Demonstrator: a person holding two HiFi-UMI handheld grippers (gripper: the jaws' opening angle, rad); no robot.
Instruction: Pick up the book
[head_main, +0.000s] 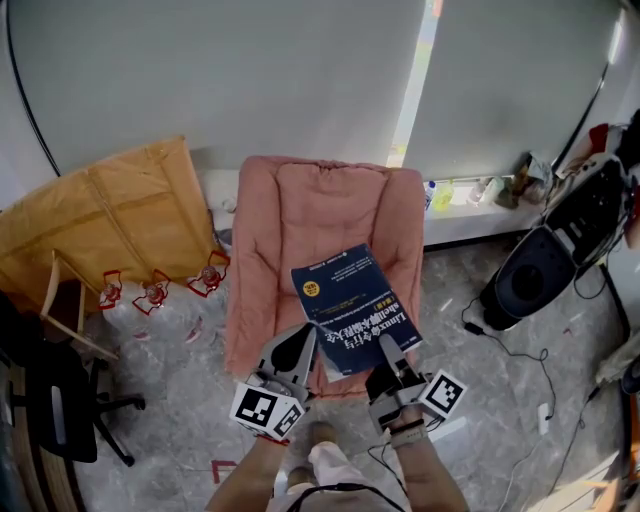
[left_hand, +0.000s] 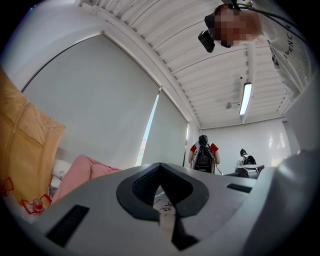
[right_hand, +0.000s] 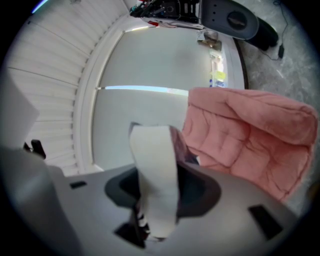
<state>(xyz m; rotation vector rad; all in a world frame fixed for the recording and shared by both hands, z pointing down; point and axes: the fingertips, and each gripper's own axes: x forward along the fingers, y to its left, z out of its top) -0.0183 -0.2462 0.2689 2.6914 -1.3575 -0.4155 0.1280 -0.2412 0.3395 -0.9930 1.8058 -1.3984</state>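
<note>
- Right gripper (head_main: 392, 360) (right_hand: 156, 197): jaws clenched on the near edge of the book (head_main: 345, 300) (right_hand: 154, 165). The white page block stands up between the pads.
- Left gripper (head_main: 297, 352) (left_hand: 163, 200): jaws drawn together on a thin printed leaf (left_hand: 165, 212) at the book's near left corner.
- Book: blue cover up, held between the two grippers, raised clear of the surface and sloping away from them.
- Beyond and beneath the book, ahead of both grippers: a pink cushion (head_main: 300, 215) (right_hand: 250, 135) (left_hand: 80, 172), quilted, with its far end leaning up against the wall.
- Left of the left gripper, beyond it: an orange padded cover (head_main: 110, 210) propped against the wall, red clips (head_main: 155, 290) at its foot.
- Nearer and further left: a black chair (head_main: 60, 410) on the grey floor (head_main: 500, 400).
- Right of the right gripper, well apart: a black speaker-like unit (head_main: 530, 285) with cables trailing across the floor.
- Far ahead in the left gripper view: a person (left_hand: 202, 156) in a red top, back turned.
</note>
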